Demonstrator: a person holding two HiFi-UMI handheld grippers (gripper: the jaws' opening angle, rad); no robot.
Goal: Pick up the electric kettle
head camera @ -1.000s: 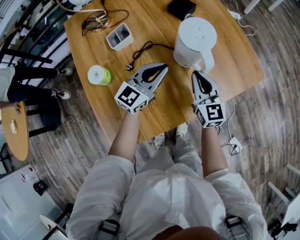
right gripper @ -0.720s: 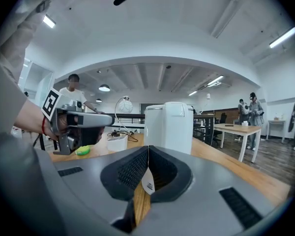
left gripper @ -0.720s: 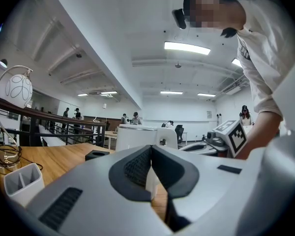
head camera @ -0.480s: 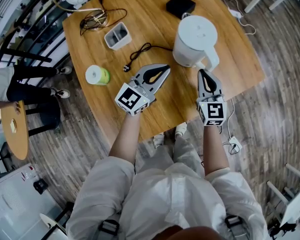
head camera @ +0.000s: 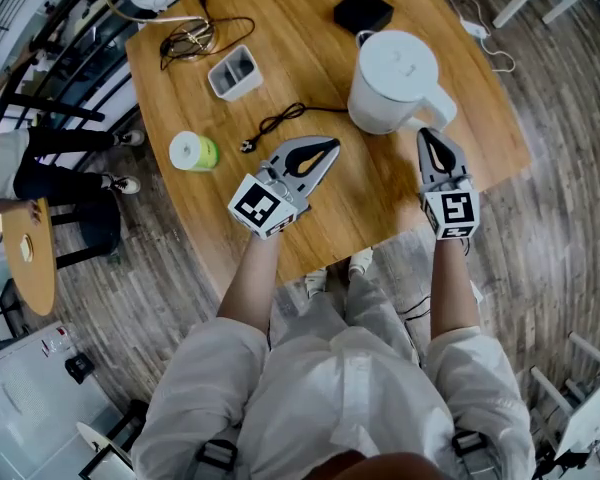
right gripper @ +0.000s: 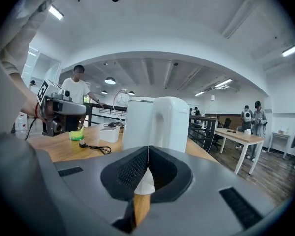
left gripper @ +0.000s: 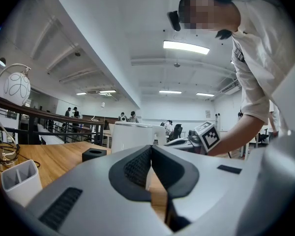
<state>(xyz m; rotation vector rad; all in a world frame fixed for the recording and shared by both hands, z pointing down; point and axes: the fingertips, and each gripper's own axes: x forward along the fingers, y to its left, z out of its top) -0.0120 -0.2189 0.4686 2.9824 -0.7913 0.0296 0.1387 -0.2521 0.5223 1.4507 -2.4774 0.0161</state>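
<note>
On the wooden table, toward its far right part, sits the white electric kettle, upright, lid on, handle pointing toward the person. Step in hand: approach for the grasp, nothing lifted yet. Right tool sits just short of the handle, not touching it as far as I can tell. Right gripper view has the handle dead ahead of the jaws. Its jaws are clenched tight with nothing between them. Left tool hovers over the table left of the kettle, near the black power cord, also clenched and empty. Next move, my read: right tool must spread its jaws, push forward so the pads straddle the handle's grip bar, then squeeze and lift straight up. Cord runs toward the kettle, so it may drag.
</note>
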